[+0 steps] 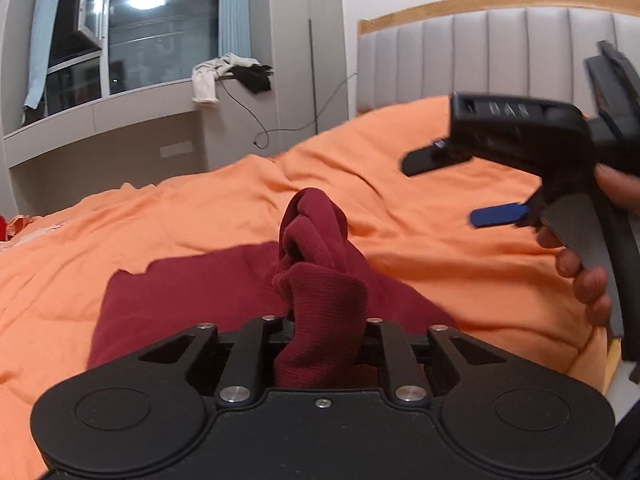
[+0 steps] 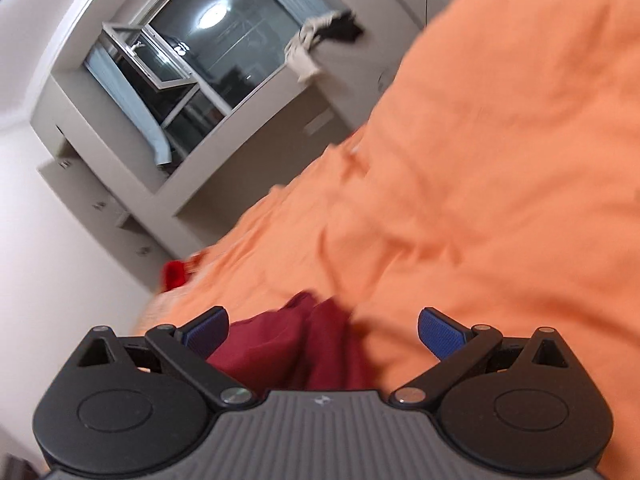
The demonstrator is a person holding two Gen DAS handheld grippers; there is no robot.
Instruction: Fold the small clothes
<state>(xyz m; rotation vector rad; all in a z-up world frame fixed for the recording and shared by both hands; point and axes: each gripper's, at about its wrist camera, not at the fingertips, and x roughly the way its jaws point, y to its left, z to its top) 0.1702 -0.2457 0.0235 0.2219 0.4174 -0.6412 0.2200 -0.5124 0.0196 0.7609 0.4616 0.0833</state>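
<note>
A dark red garment (image 1: pixel 180 300) lies partly flat on the orange bed cover (image 1: pixel 360 152). One ribbed end of it is bunched up and stands between the jaws of my left gripper (image 1: pixel 324 292), which is shut on it; the cloth hides the fingertips. My right gripper (image 1: pixel 448 192) hovers over the bed to the right, held by a hand (image 1: pixel 588 280), jaws wide apart and holding nothing. In the right wrist view the right gripper (image 2: pixel 323 322) is open, its blue pads (image 2: pixel 440 332) spread, with the red garment (image 2: pixel 288 344) lying below and between them, untouched.
A grey padded headboard (image 1: pixel 480 52) with a wooden rim stands behind the bed. White and black clothes (image 1: pixel 232 72) hang over the window ledge, and a cable (image 1: pixel 260 136) trails down the wall. Something red (image 2: pixel 174 274) lies at the bed's far left end.
</note>
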